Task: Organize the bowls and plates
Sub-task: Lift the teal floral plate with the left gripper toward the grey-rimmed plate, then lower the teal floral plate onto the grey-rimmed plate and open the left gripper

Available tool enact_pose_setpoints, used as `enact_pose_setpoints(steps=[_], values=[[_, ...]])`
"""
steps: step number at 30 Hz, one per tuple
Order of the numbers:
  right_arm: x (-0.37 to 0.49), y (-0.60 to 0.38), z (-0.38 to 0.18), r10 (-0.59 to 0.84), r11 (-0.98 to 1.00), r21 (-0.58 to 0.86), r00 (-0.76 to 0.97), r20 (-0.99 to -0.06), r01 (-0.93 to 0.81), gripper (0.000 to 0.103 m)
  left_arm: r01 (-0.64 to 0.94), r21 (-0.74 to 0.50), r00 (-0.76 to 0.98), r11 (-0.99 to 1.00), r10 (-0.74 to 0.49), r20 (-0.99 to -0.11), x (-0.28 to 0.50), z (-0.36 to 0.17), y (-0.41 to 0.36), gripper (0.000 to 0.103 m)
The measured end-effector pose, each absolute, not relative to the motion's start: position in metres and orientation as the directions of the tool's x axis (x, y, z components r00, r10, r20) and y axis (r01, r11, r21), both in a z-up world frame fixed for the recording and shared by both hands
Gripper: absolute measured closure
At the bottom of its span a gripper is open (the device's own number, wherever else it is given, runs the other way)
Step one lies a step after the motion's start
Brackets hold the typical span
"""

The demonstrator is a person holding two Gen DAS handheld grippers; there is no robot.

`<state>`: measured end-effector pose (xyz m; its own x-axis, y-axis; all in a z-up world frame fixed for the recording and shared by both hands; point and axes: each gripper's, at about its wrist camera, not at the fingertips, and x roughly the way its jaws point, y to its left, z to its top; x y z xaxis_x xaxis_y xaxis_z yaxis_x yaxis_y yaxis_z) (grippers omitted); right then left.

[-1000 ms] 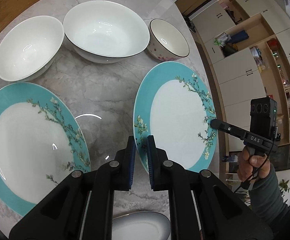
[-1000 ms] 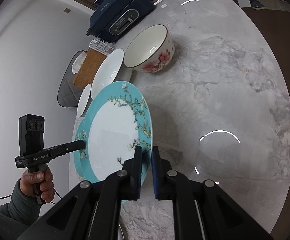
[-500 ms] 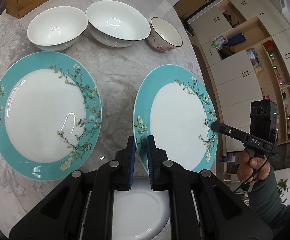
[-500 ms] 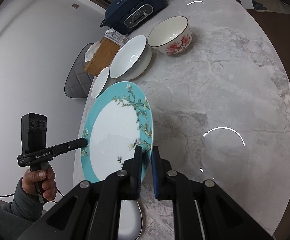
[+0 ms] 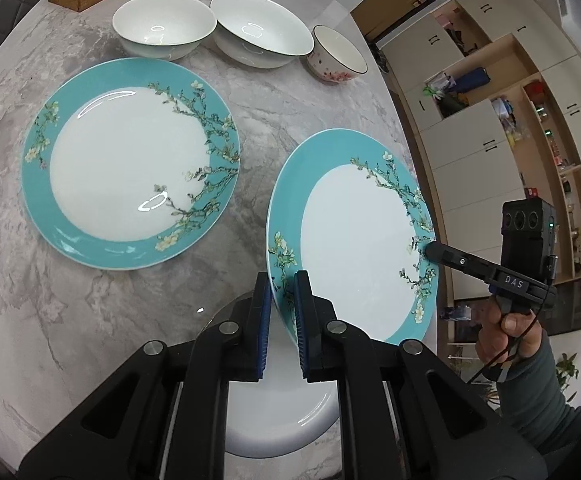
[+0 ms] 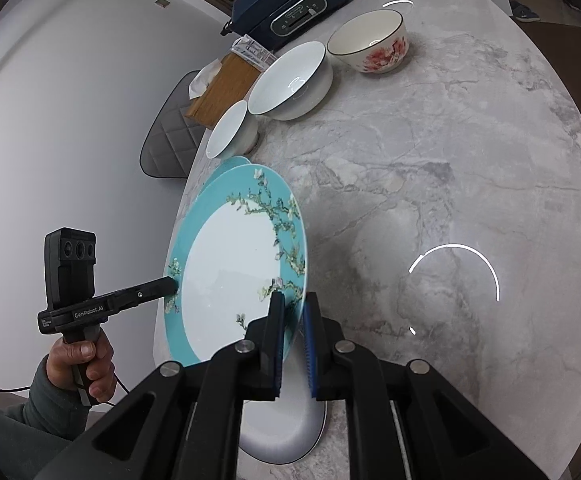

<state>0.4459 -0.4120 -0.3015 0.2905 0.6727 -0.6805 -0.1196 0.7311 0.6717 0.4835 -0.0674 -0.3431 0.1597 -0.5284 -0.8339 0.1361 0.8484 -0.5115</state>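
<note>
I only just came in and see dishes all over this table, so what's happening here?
A person is sorting tableware with a handheld gripper in each hand. Both the left gripper and the right gripper are clamped on opposite rims of one teal floral plate, held tilted above the marble table. A matching teal plate lies flat beside it, apparently the stacking spot. Two white bowls and a pink-flowered bowl stand at the far edge, and a white dish sits below the grippers.

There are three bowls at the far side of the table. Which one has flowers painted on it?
The small bowl at the right end of the row. It has pink flowers on its outside and a dark rim; the other two bowls are plain white.
</note>
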Motion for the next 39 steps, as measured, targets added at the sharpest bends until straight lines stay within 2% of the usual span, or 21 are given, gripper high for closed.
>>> enact_pose_setpoints(steps=[9,39], values=[[0.407,-0.393,-0.310,0.672,0.733,0.672,0.276,-0.688,-0.110,0.092,0.124,-0.517,0.138,0.847,-0.531,-0.836,0.464,-0.344,-0.062,0.094],[0.334,-0.354,-0.369,0.625,0.775,0.630,0.218,-0.750,-0.053,0.091,0.113,-0.488,0.043,0.866,-0.494,-0.868,0.387,-0.407,-0.030,0.093]])
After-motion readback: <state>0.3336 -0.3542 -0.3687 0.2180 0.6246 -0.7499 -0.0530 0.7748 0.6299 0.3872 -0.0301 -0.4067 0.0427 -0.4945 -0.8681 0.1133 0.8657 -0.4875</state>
